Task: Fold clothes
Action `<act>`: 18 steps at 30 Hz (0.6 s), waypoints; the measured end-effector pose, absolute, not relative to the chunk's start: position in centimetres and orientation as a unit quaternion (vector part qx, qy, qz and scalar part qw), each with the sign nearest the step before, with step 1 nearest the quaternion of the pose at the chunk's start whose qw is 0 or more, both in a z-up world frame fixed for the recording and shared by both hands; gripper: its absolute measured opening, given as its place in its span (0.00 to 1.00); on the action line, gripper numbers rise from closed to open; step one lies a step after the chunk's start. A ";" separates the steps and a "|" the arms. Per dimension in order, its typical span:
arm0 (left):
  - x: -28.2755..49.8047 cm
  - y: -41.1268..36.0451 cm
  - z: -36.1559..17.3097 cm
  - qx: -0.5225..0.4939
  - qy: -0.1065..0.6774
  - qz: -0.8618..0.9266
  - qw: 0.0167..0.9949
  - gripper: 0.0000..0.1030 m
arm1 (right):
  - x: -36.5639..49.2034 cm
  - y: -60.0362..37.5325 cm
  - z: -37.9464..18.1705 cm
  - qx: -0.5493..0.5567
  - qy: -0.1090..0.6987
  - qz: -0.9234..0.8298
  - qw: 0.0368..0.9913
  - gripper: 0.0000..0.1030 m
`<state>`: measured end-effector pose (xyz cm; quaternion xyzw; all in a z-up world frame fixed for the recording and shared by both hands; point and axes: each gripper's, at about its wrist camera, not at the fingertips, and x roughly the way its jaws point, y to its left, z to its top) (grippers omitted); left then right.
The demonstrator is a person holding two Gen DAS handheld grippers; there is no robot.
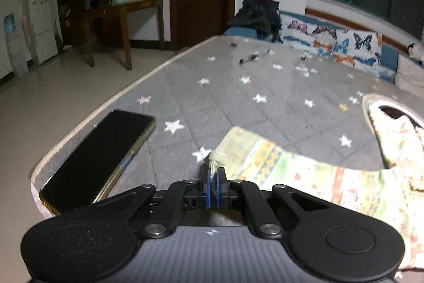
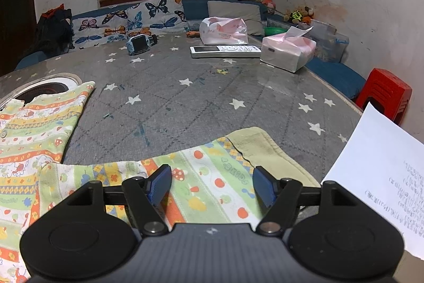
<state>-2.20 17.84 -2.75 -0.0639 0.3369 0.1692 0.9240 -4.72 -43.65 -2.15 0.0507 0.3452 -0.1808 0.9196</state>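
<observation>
Ribbed cuff (image 1: 217,160) of the patterned shirt's sleeve (image 1: 291,169) sits pinched in the left tongs (image 1: 213,174); right tongs (image 2: 210,186) gape wide over the other sleeve (image 2: 212,177), running rightward.

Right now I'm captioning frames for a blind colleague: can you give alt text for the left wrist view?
The left gripper is shut on the pale cuff of a patterned child's garment lying on a grey star-print table cover. A dark phone lies to the left near the table's edge, with butterfly cushions beyond.
</observation>
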 end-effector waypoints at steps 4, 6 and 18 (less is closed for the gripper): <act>-1.9 17.5 -2.0 -0.065 0.331 0.175 0.925 0.09 | -4.9 -43.0 -1.5 0.041 0.342 -0.169 0.923 0.68; -1.8 17.1 -1.6 -0.066 0.328 0.168 0.927 0.09 | -5.0 -42.3 -1.1 0.035 0.338 -0.158 0.927 0.68; 1.0 11.2 -3.4 -0.045 0.357 0.039 0.932 0.09 | -5.0 -33.9 0.5 -0.020 0.336 -0.010 0.942 0.72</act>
